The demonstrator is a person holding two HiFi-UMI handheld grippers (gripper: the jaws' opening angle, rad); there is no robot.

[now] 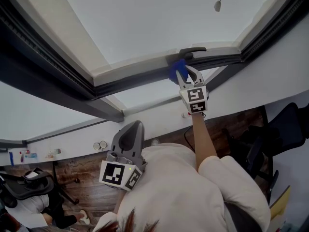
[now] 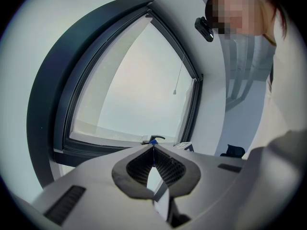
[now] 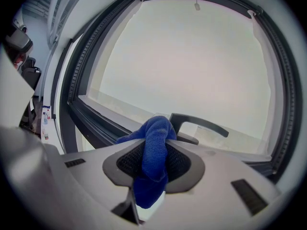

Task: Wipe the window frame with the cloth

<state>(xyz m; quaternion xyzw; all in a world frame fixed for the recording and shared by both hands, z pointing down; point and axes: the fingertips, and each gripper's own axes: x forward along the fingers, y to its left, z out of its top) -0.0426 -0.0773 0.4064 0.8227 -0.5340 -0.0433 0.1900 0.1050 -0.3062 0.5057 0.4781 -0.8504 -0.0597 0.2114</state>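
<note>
The right gripper [image 3: 158, 139] clamps the blue cloth [image 3: 154, 169], a wad protruding to rub the window frame [image 3: 93, 124] by its handle [image 3: 199, 122] (left gripper [image 2: 153, 148] waits, closed, empty).

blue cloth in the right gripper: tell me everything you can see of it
The blue cloth, terry-like in texture, is bunched into a thick fold and clamped between the jaws of the right hand-held gripper. One rounded end pokes past the jaw tips, and the other hangs out behind them. It sits at the dark window frame, beside the black lever handle, apparently against the frame.
</note>
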